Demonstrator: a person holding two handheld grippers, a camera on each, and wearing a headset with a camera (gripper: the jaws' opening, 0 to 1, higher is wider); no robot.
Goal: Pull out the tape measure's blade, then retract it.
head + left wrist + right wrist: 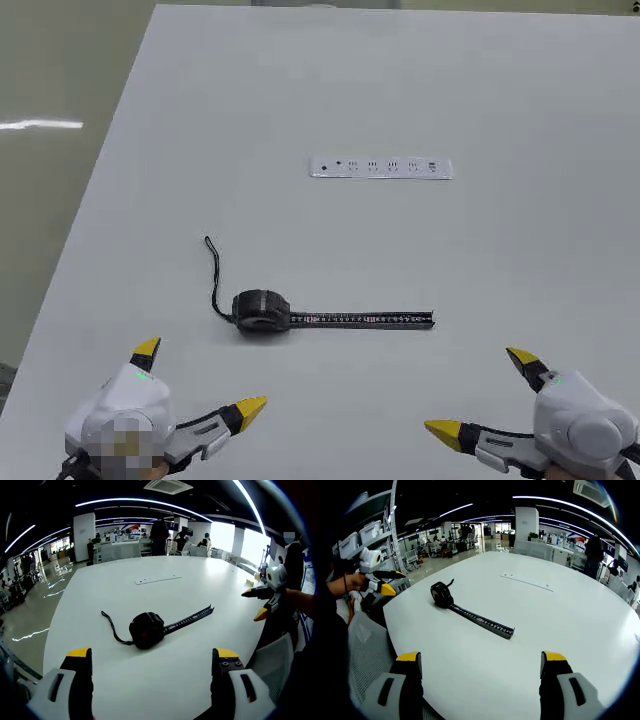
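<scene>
Head view: the black round-cased tape measure lies mid-way across the white worktop, its dark blade drawn out toward 3 o'clock. Retraction looks next, so one gripper must steady the case. The left gripper at 7 o'clock and the right gripper at 5 o'clock hover low, wide open and empty.

Left gripper view: the case sits at 12 o'clock beyond the spread jaws.

Right gripper view: the blade tip lies nearest.

A white table carries a flat white power strip, which lies toward its far side with its sockets in a row. Left of the table is a glossy pale floor. Beyond the far end a person stands under long ceiling light strips.
</scene>
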